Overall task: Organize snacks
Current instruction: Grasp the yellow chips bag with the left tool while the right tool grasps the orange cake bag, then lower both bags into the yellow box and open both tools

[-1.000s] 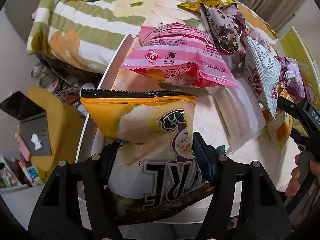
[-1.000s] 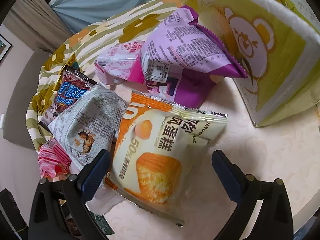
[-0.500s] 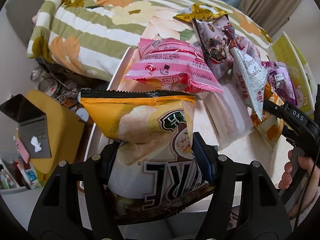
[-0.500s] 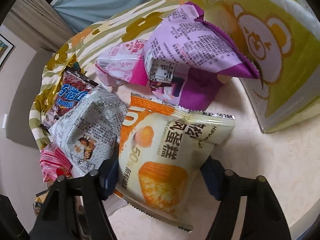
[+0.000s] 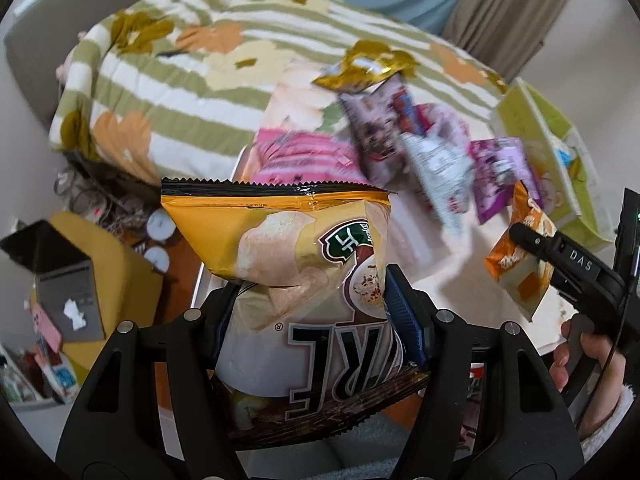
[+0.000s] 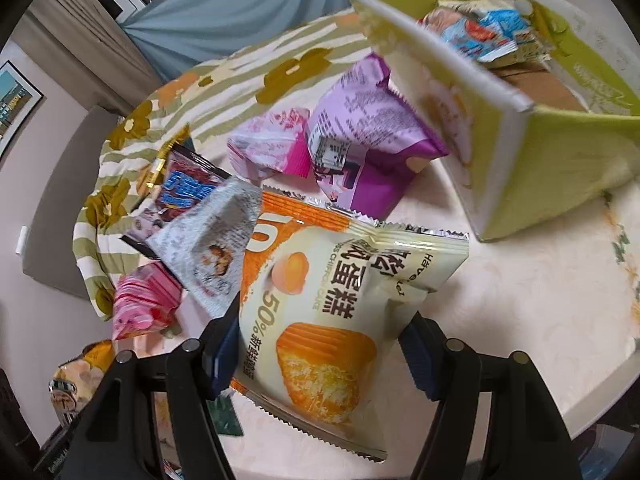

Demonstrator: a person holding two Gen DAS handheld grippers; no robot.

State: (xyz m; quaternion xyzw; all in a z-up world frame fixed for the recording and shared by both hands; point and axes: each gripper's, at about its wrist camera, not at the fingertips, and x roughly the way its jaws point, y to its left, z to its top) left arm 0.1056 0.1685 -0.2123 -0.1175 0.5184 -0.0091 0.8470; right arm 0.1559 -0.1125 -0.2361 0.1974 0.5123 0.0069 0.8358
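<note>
Both grippers are now sitting higher over the table (image 6: 532, 300) than 1 second ago, and the snacks under them are looking smaller and further away. Over that second the right gripper (image 6: 320, 350) has been closing its jaws, from wide apart around the cake packet (image 6: 340, 300) to pressing on its 2 sides, and now it is holding this orange and cream packet up off the table. The left gripper (image 5: 308, 312) is holding the yellow chip bag (image 5: 304, 280) narrow between its blue pads, as it was before. So the step in hand, as I judge it, is carrying: each hand is having 1 snack and is lifting it away from the pile. The next move is probably calling for bringing the cake packet over the wall of the green box (image 6: 560, 160), which is standing just beside, and opening the jaws only when the packet is well over the rim; the chip bag is bigger and may need the same place after it. The right wrist view is showing the inside of the box, where 1 blue and white packet (image 6: 488, 32) is already lying; the left view is not showing this. The left view is showing the right gripper (image 5: 532, 240) from the side, with the person's hand (image 5: 588, 356) under it, and also the striped blanket (image 5: 200, 92) behind the table.
</note>
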